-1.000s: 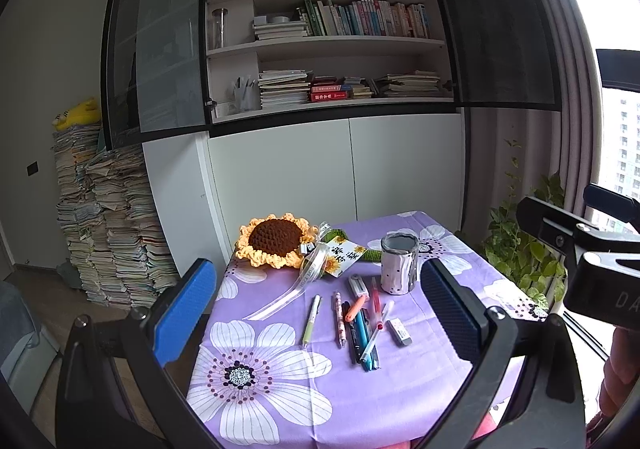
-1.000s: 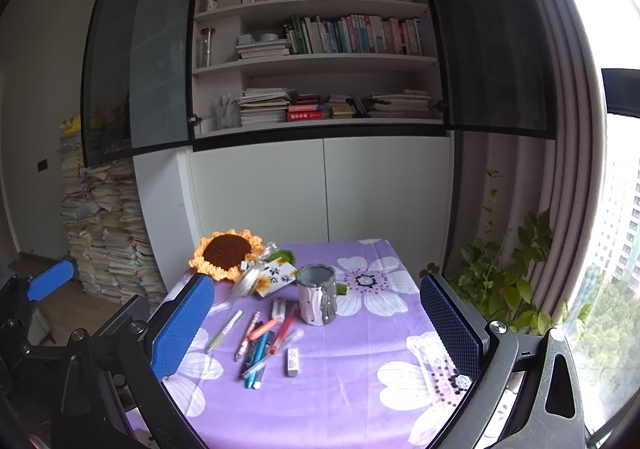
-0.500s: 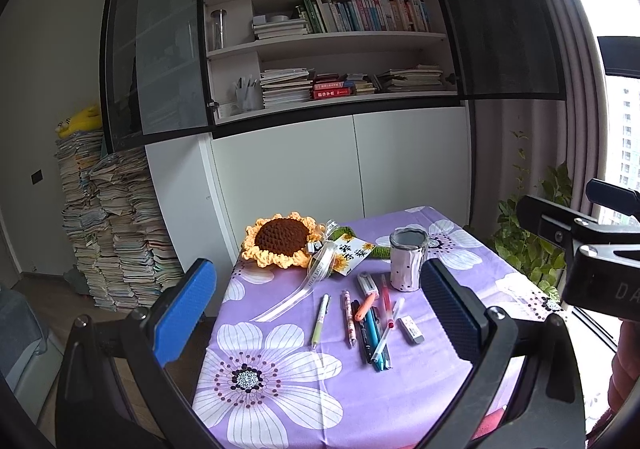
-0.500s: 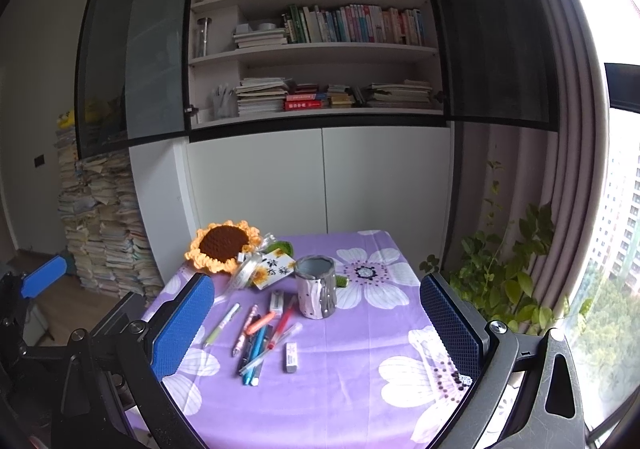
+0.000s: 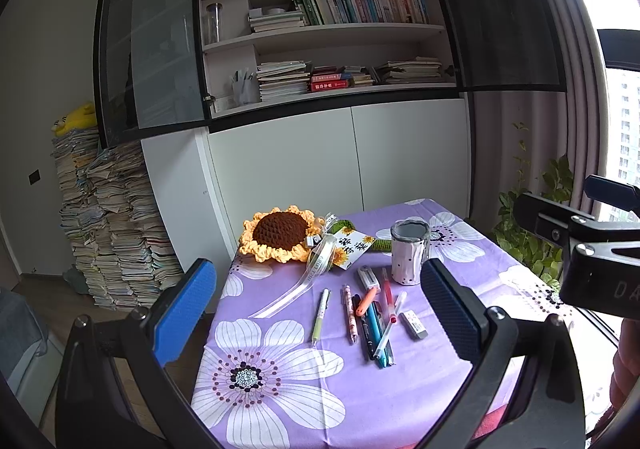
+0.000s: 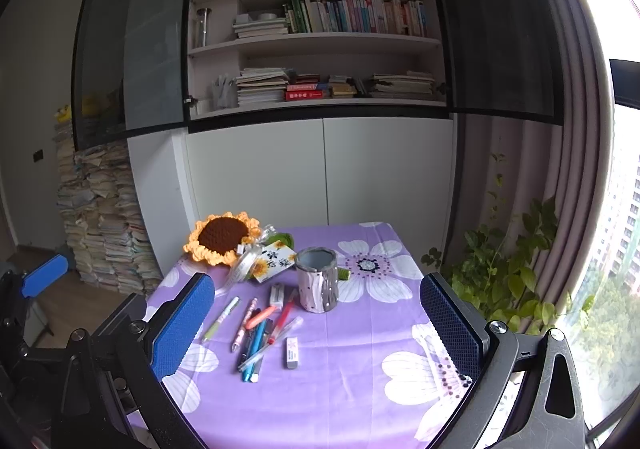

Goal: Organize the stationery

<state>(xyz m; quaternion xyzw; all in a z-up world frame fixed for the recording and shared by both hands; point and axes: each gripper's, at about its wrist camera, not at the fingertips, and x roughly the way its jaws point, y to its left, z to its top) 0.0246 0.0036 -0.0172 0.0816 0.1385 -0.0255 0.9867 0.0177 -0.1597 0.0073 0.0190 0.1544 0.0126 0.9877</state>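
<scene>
Both grippers, left gripper [image 5: 316, 313] and right gripper [image 6: 316, 323], hang released above the table [image 6: 360, 401], holding nothing. Beyond them the pens [image 6: 256, 333] lie crossed, perhaps touching, beside the eraser [image 6: 292, 352]; further stands the cup [image 6: 317, 279]. Pinching one pen may drag its neighbours or tip the cup.

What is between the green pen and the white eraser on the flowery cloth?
A bunch of pens lies between the green pen and the white eraser, some overlapping: pink, orange, blue and red ones. Both wrist views show it.

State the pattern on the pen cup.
White with small dark dots on the pen cup; clearest in the left wrist view.
</scene>
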